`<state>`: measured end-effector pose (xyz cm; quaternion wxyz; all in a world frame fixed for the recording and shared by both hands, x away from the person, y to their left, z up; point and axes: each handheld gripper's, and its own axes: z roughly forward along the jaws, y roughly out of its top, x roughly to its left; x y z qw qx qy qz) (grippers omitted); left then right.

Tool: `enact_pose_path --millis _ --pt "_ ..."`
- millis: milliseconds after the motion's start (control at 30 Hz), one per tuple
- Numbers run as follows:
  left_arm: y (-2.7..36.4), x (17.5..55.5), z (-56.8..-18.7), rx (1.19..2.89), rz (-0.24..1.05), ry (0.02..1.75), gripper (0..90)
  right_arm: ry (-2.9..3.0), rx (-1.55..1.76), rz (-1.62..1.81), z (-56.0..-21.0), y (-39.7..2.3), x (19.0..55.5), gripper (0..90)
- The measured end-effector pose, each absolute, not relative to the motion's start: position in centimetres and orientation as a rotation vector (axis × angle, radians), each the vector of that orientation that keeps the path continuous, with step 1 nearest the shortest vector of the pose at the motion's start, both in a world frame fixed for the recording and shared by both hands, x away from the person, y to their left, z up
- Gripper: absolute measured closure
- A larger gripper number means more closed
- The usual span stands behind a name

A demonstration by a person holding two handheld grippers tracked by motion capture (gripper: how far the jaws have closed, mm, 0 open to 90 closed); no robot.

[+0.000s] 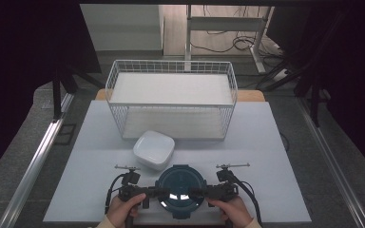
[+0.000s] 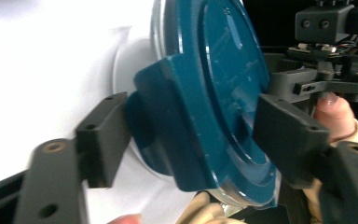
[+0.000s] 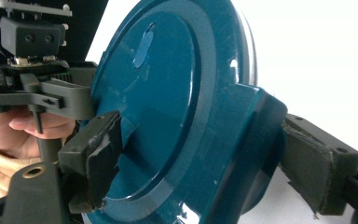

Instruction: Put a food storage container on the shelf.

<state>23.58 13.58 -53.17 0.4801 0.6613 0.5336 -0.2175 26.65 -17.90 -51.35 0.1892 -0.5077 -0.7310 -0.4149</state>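
Note:
A round clear container with a dark teal lid (image 1: 180, 183) sits at the table's front centre. My left gripper (image 1: 159, 192) comes in from the left and is shut on the lid's left latch flap (image 2: 168, 116), one jaw under the flap and one on the lid top (image 2: 223, 70). From the other side my right gripper (image 1: 197, 192) is shut on the right latch flap (image 3: 247, 140), its other jaw pressing the lid top (image 3: 154, 93). The left gripper view also shows the right gripper (image 2: 317, 84) beyond the lid. A hand holds each gripper.
A white square bowl (image 1: 153, 148) sits just behind the container, slightly left. Farther back stands a white wire two-level rack (image 1: 171, 97). The white table (image 1: 266, 142) has free room at right and left. Its front edge is just below the hands.

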Motion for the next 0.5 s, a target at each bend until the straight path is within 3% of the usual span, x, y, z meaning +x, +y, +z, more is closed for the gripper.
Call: enact_pose_path --millis 233,500 --pt "13.8 23.4 -53.0 1.605 -0.527 1.314 34.6 -2.02 -1.454 -1.197 -50.9 -18.8 26.6 32.5" --pt "13.7 22.9 -52.5 1.609 -0.502 1.318 37.1 -2.0 -1.462 -1.233 -50.7 -19.2 26.2 36.7"
